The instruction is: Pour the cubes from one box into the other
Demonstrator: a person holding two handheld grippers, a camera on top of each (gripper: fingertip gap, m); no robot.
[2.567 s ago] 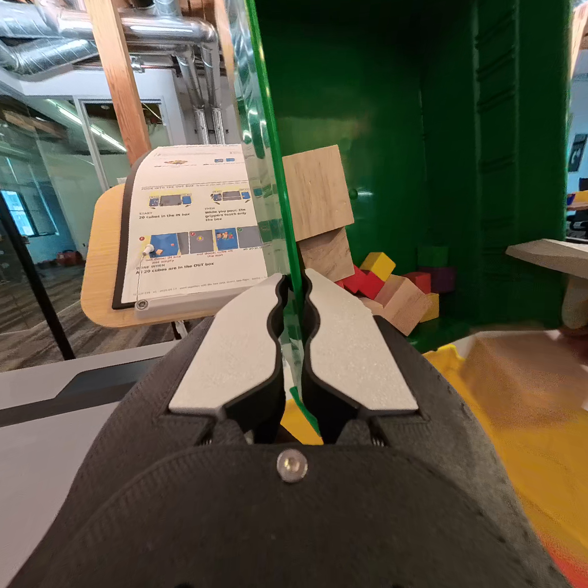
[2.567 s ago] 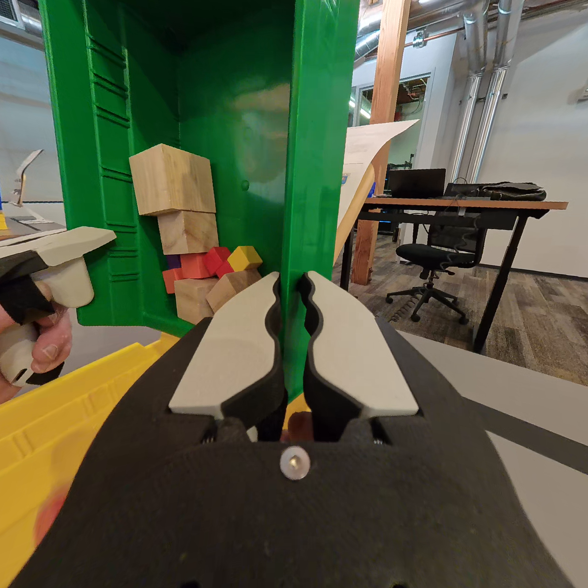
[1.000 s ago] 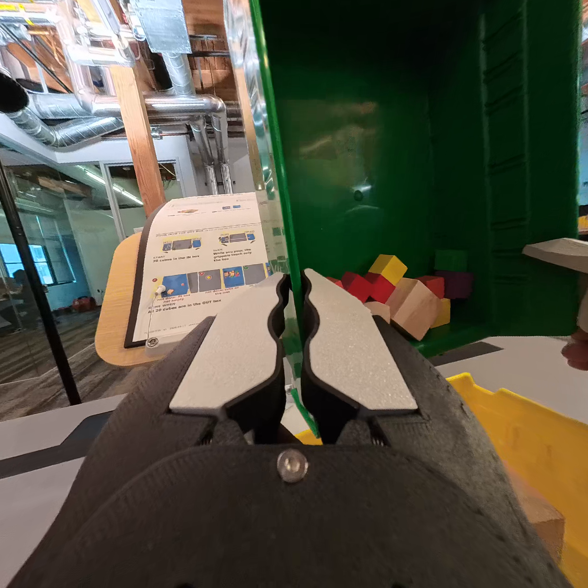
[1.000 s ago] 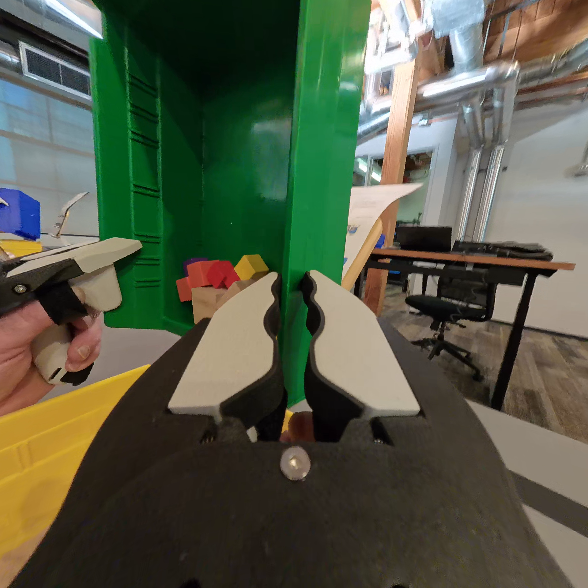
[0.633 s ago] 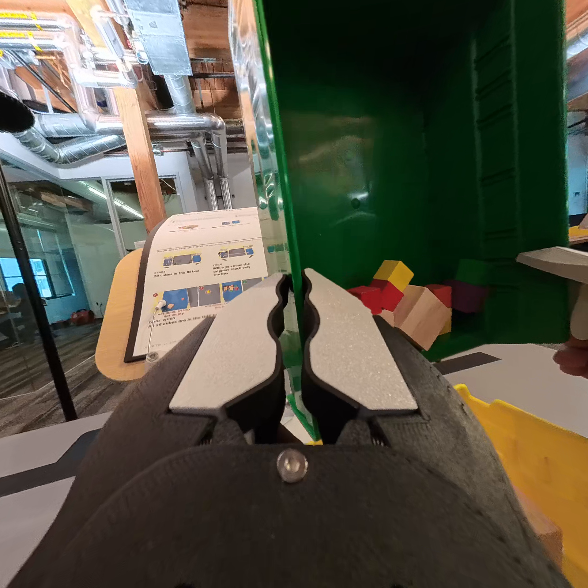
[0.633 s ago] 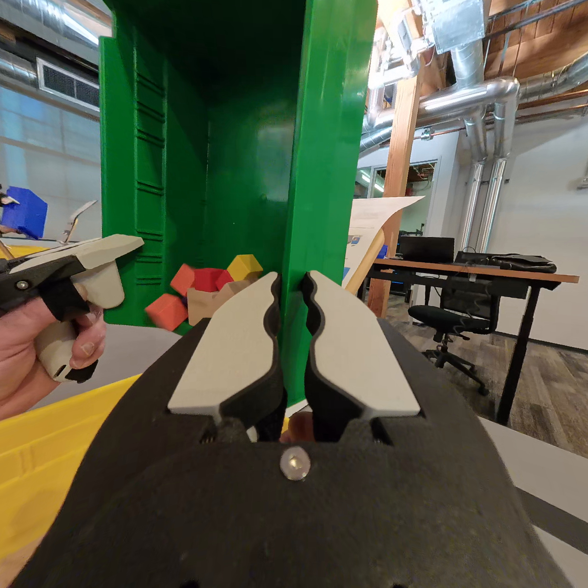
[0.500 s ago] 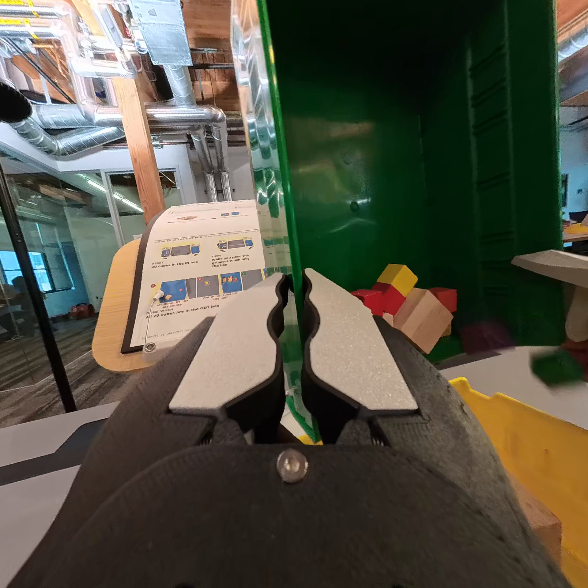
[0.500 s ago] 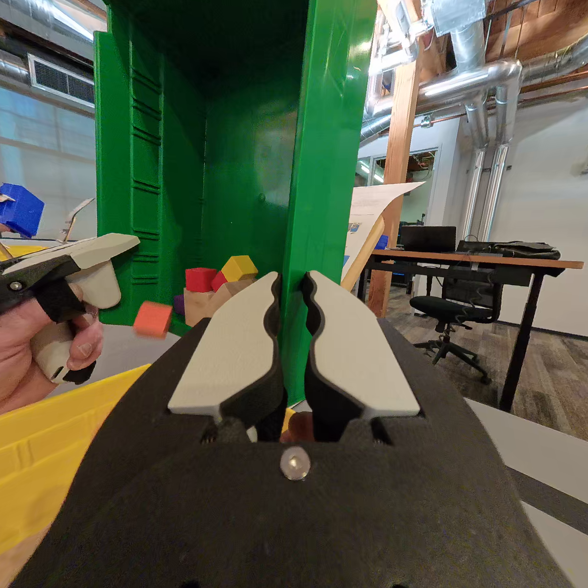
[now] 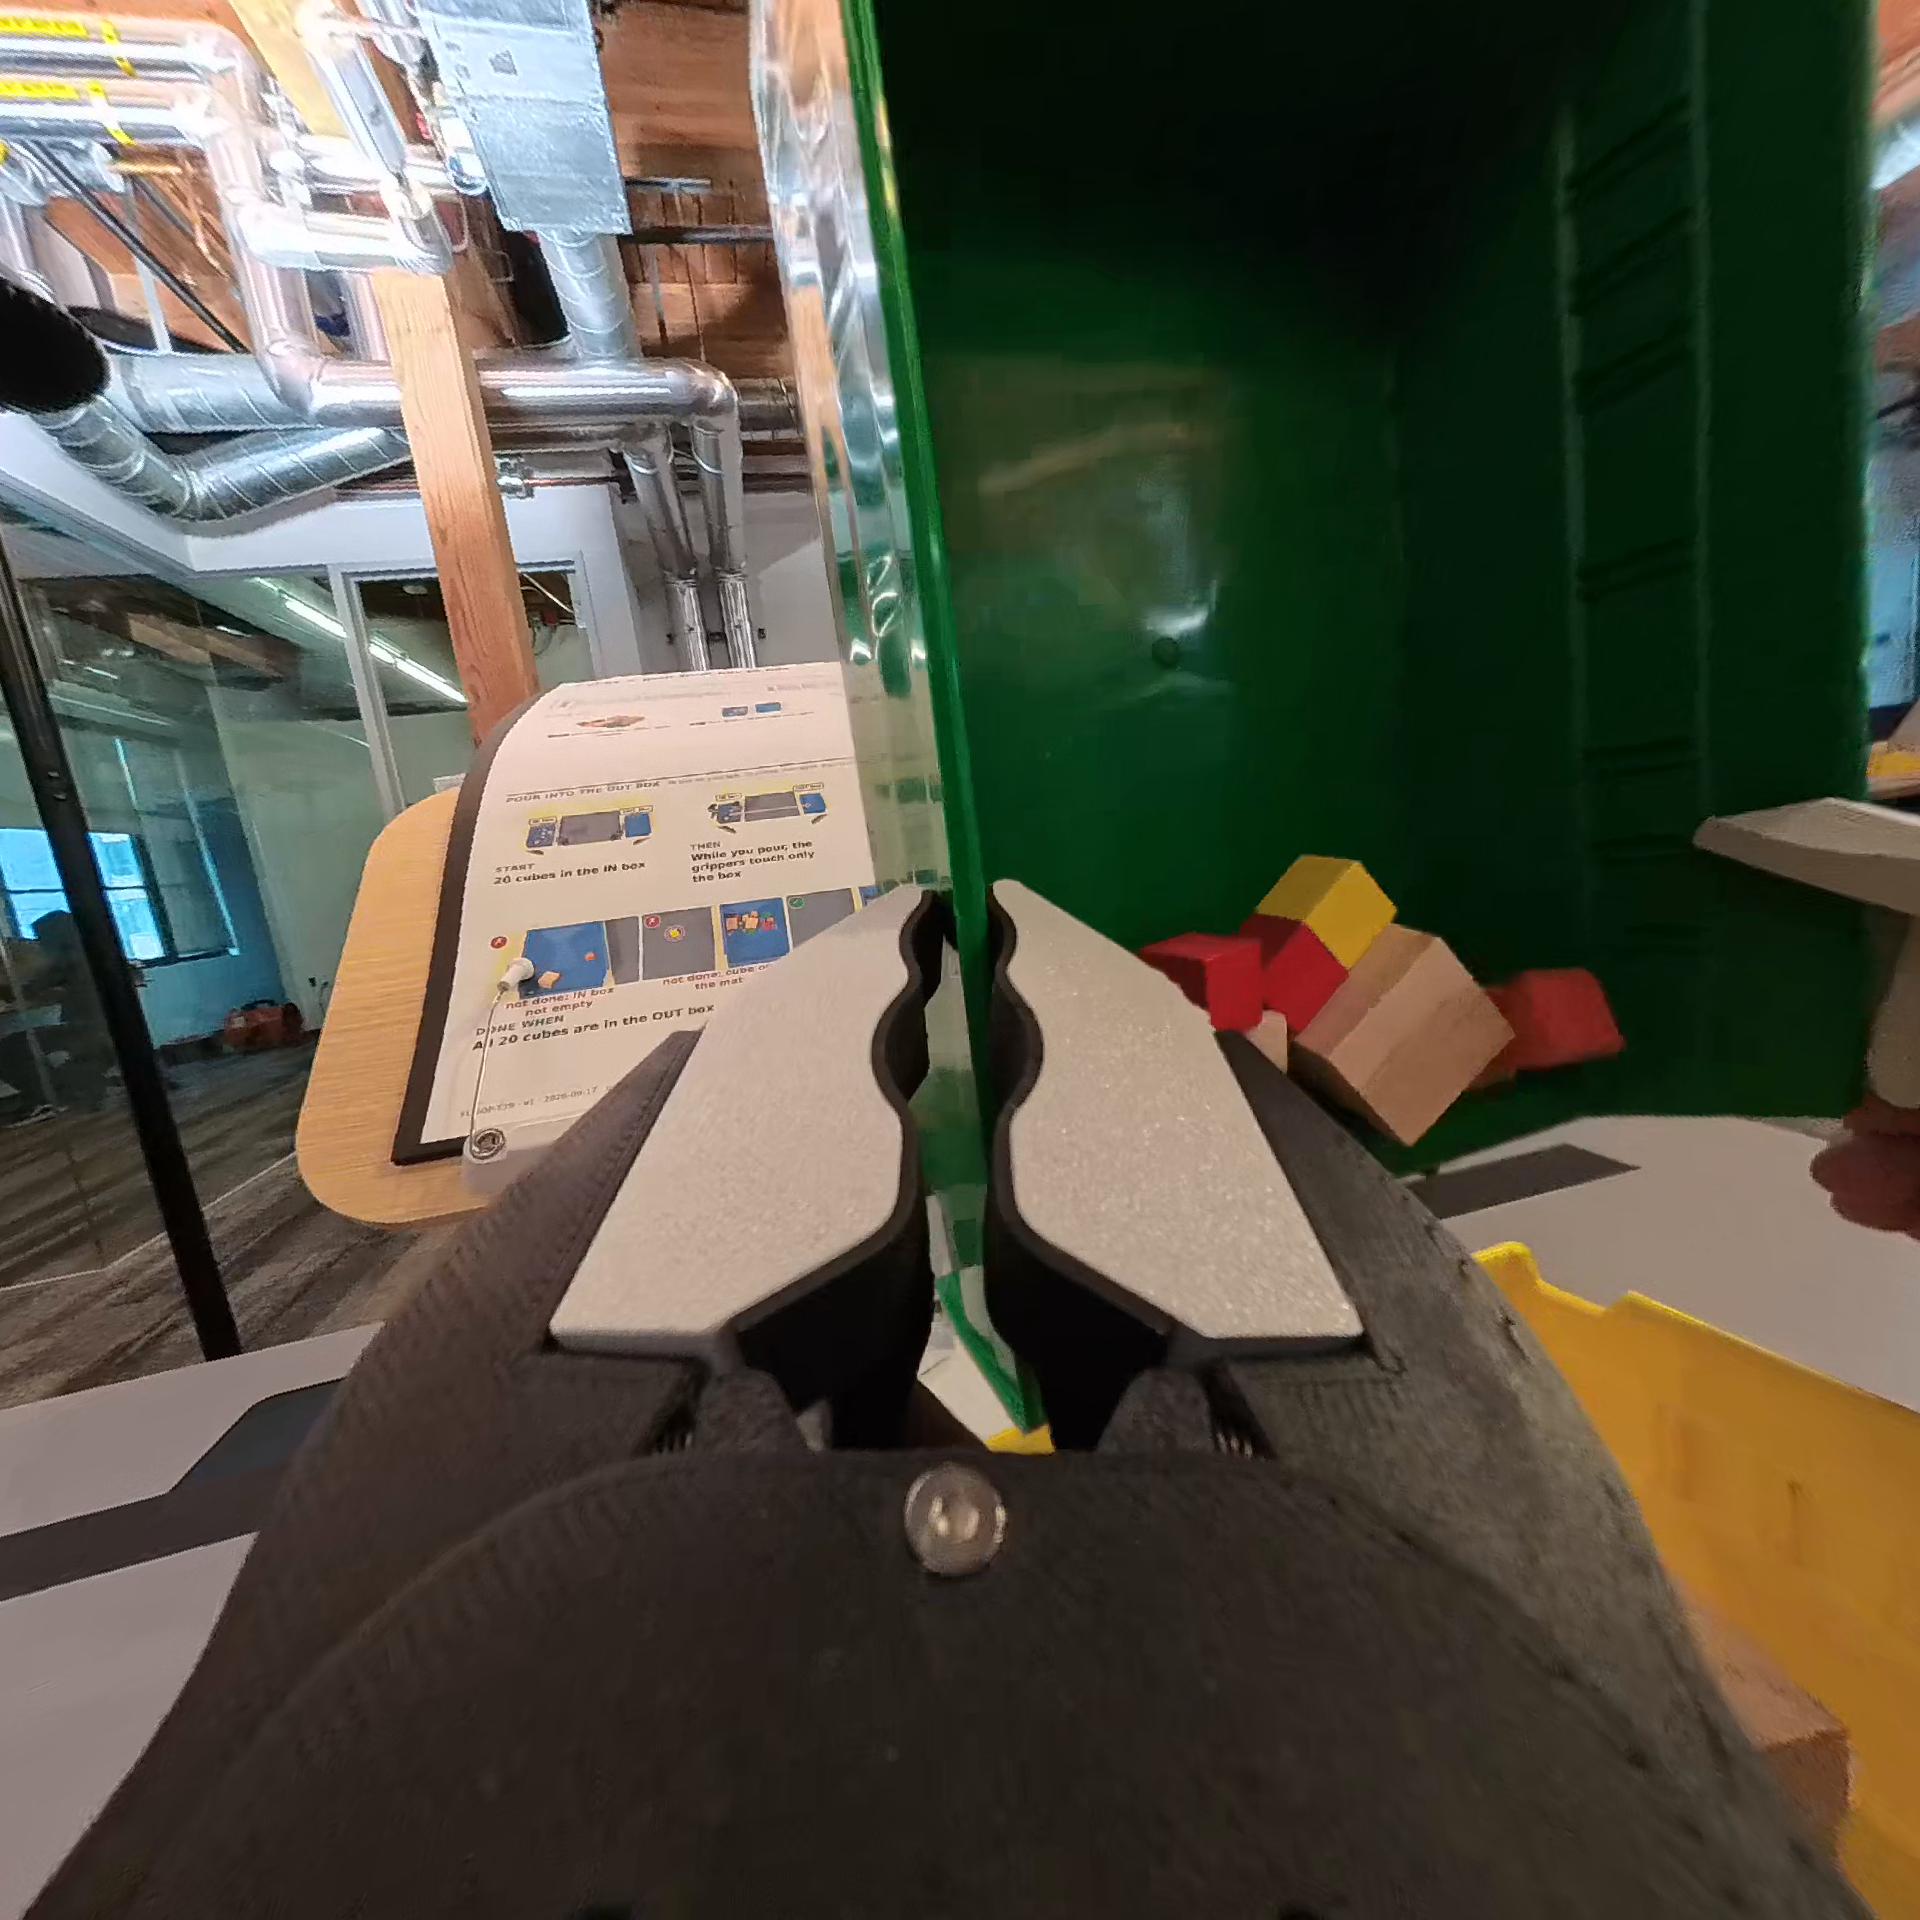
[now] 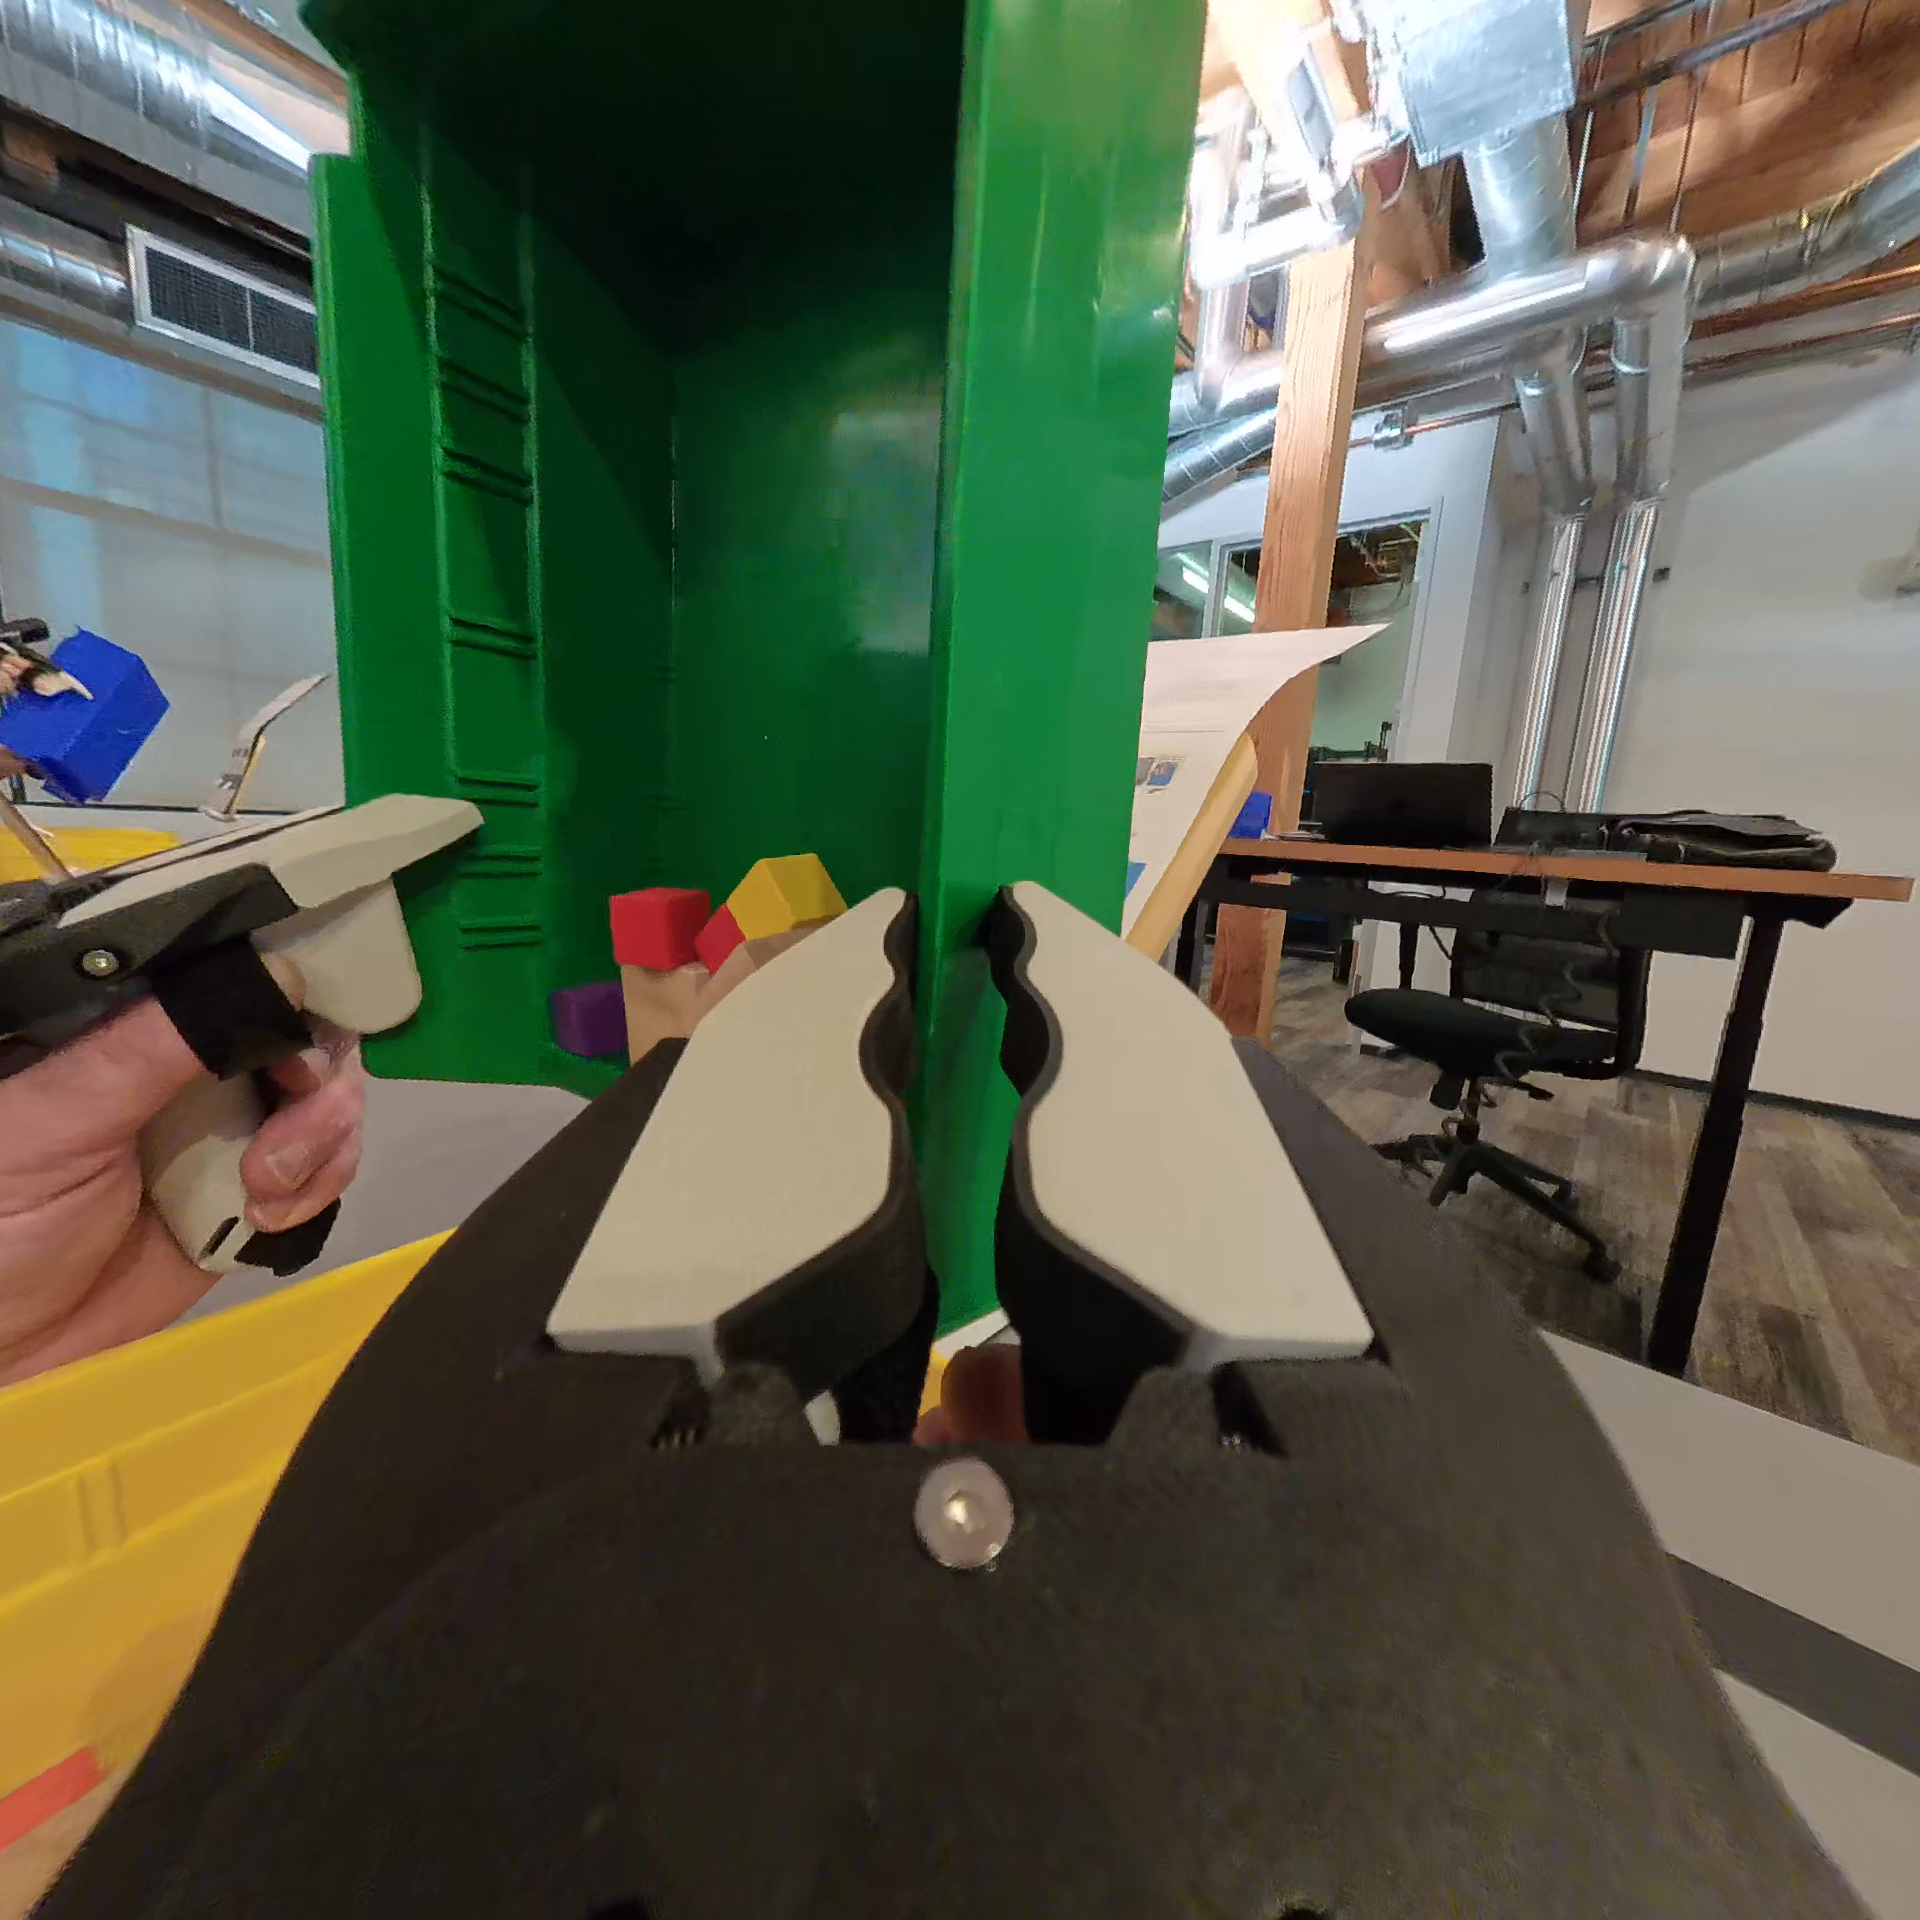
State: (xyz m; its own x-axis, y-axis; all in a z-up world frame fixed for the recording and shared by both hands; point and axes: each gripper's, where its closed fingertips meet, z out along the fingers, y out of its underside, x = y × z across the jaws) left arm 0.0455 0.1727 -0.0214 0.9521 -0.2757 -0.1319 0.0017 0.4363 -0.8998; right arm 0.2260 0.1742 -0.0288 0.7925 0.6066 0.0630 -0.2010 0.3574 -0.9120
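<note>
A green box (image 9: 1299,582) is held tipped on end above a yellow box (image 9: 1745,1455). My left gripper (image 9: 966,914) is shut on its left wall. My right gripper (image 10: 951,909) is shut on its right wall (image 10: 1049,623). Several cubes lie at the green box's lower end: red (image 9: 1205,971), yellow (image 9: 1325,904) and bare wood (image 9: 1403,1029) ones in the left wrist view. The right wrist view shows red (image 10: 655,925), yellow (image 10: 779,888) and purple (image 10: 587,1016) cubes. The yellow box (image 10: 135,1475) is below, with an orange cube (image 10: 47,1792) in it. The left gripper's fingers (image 10: 353,842) show there too.
An instruction sheet on a wooden stand (image 9: 665,894) is behind the box on the left. A hand (image 10: 94,1174) holds the left gripper. A desk (image 10: 1558,883) and office chair (image 10: 1496,1039) stand right. The grey table (image 9: 94,1621) with a dark stripe is below.
The green box has tipped further upright. Several cubes, among them a green and an orange one, have slid out; a smaller pile is left at its lower end. Both grippers keep their hold.
</note>
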